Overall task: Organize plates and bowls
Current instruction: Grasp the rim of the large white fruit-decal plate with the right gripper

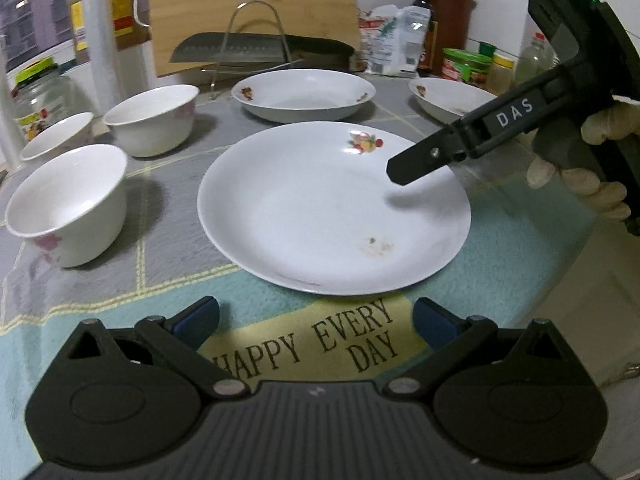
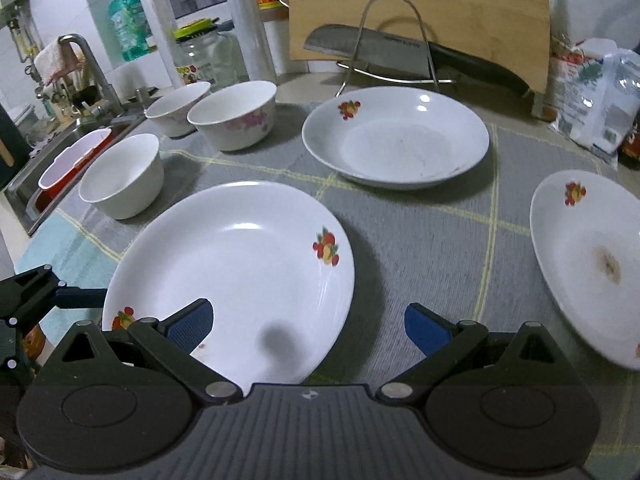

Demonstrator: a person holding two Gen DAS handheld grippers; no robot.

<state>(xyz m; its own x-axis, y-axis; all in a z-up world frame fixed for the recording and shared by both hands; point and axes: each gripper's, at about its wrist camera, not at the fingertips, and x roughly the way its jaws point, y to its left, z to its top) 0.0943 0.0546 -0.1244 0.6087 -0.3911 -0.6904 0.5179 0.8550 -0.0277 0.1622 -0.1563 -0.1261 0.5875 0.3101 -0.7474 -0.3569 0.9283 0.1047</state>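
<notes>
Three white plates with fruit prints lie on the mat: a near plate [image 1: 332,208] [image 2: 236,276], a far plate [image 1: 302,94] [image 2: 396,136], and a right plate [image 1: 448,98] [image 2: 588,264]. Three white bowls stand at the left: a near bowl [image 1: 66,204] [image 2: 122,174], a middle bowl [image 1: 152,118] [image 2: 234,114], and a far bowl [image 1: 56,134] [image 2: 178,106]. My left gripper [image 1: 316,320] is open and empty, just short of the near plate's front rim. My right gripper [image 2: 308,326] is open and empty, hovering over the near plate's right edge; it shows in the left wrist view [image 1: 404,170].
A wire rack [image 2: 390,40] holds a cleaver [image 2: 360,50] before a bamboo cutting board [image 2: 420,12] at the back. Jars, bottles and bags [image 1: 464,64] line the back right. A sink [image 2: 60,152] with a red tub lies at the left. The counter edge is at the front right.
</notes>
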